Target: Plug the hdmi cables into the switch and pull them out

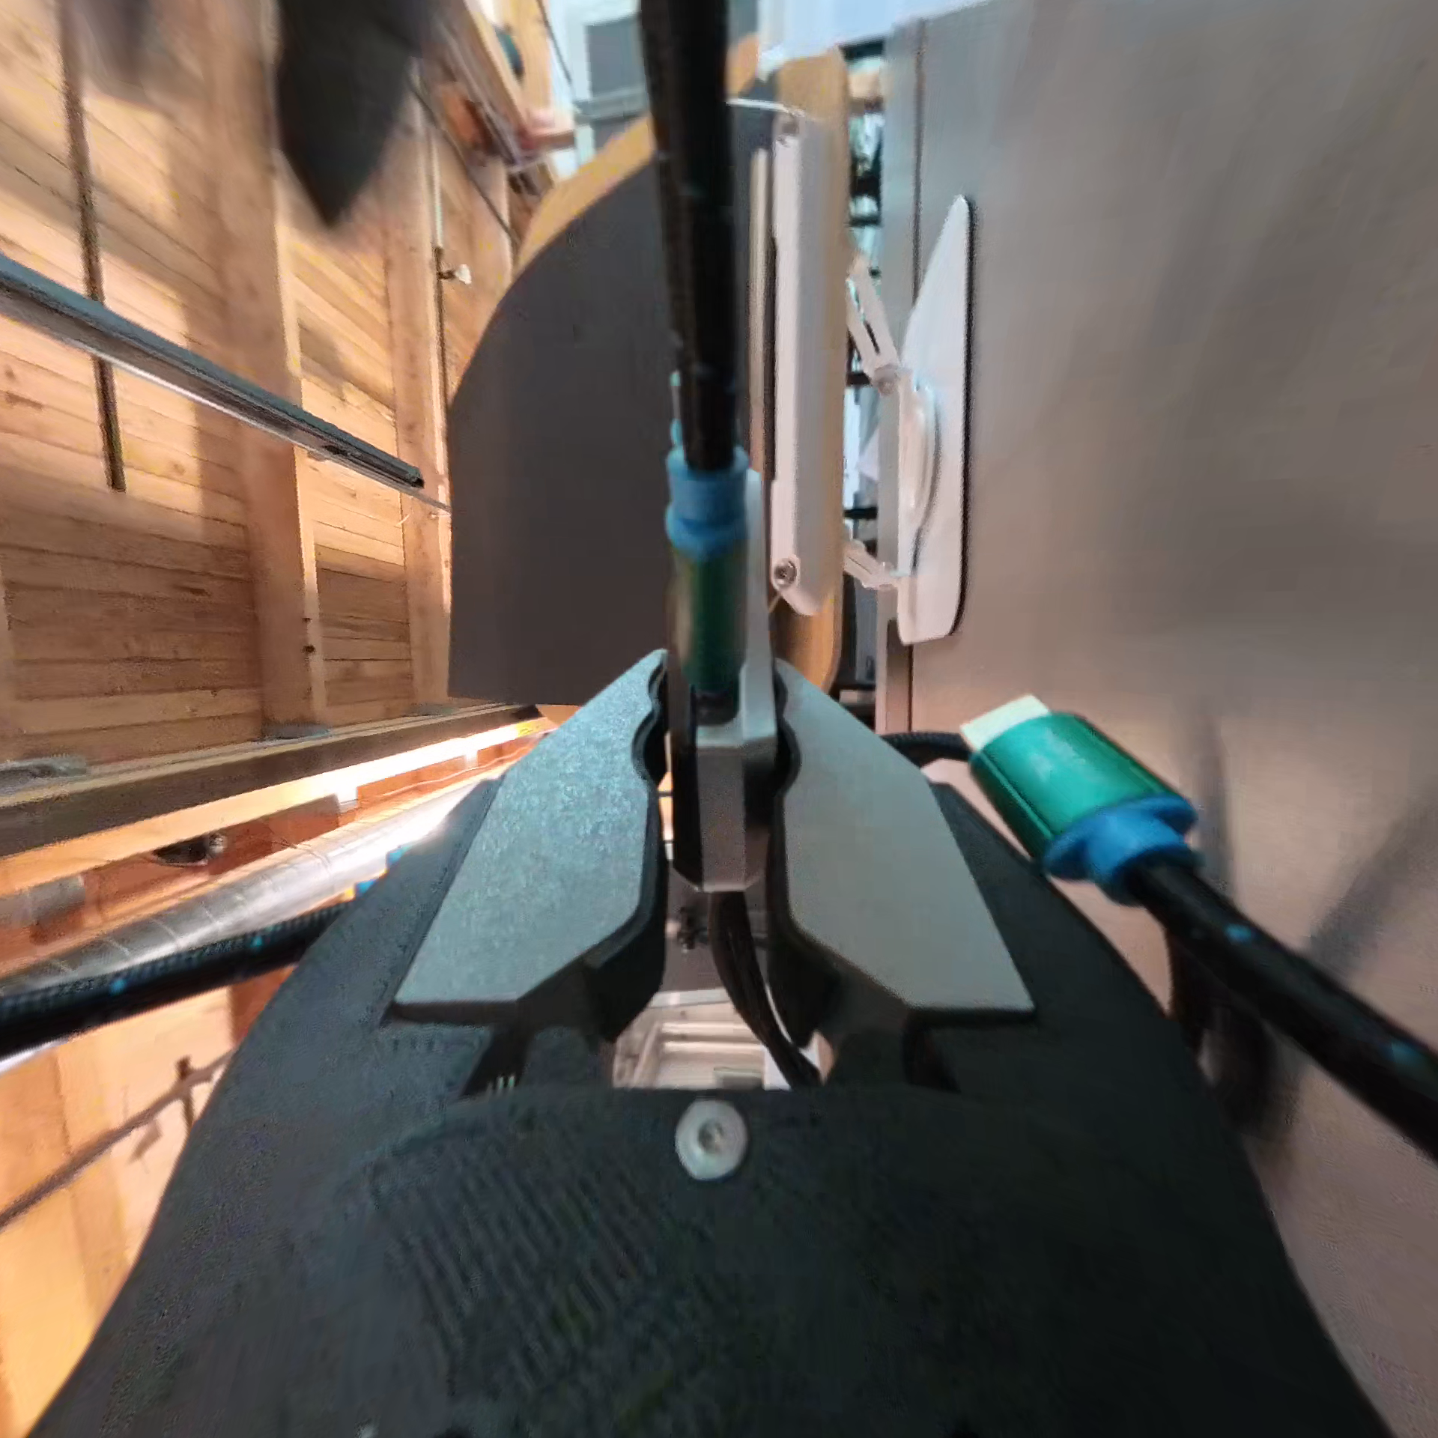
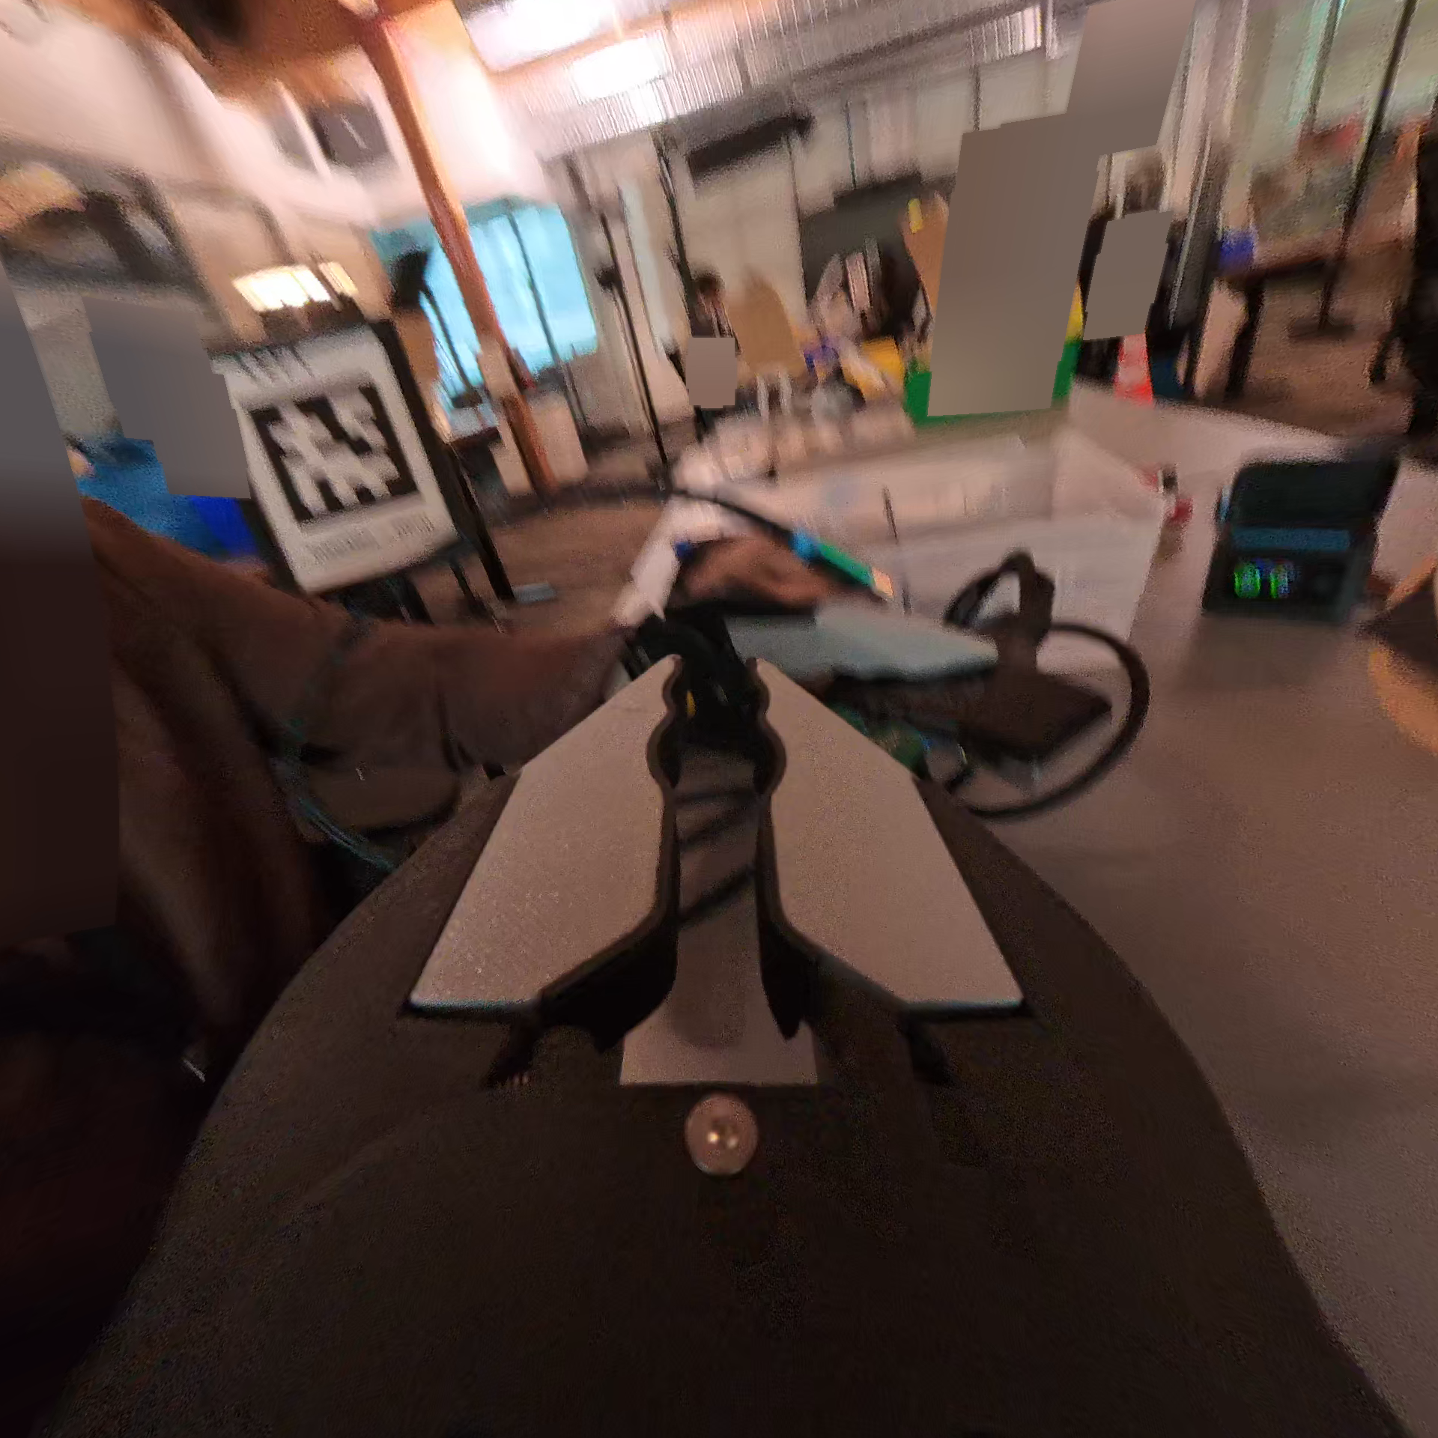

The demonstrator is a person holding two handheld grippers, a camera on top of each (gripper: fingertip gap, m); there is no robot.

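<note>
The right wrist view is very blurry, so small things in it are hard to make out. The right gripper point(image 2: 716, 685) has its two fingers a little apart, with nothing between them. Past its tips lies a flat grey shape that may be the same switch, but the blur hides what it is. A green plug point(image 2: 844, 564) sticks out above it, and a black cable point(image 2: 1120, 731) loops on the grey table point(image 2: 1245, 895). A white bin point(image 2: 1089, 498) stands farther back; what is in it cannot be seen.

The left wrist view is sharper. The left gripper point(image 1: 720, 700) pinches the silver switch point(image 1: 735, 794) by its thin edge. One hdmi cable point(image 1: 704, 537), with a green and blue plug, sits in the switch's far end. A second hdmi cable point(image 1: 1078, 794) hangs free just to the right, its metal tip bare. Its black cord runs off the picture's edge.
</note>
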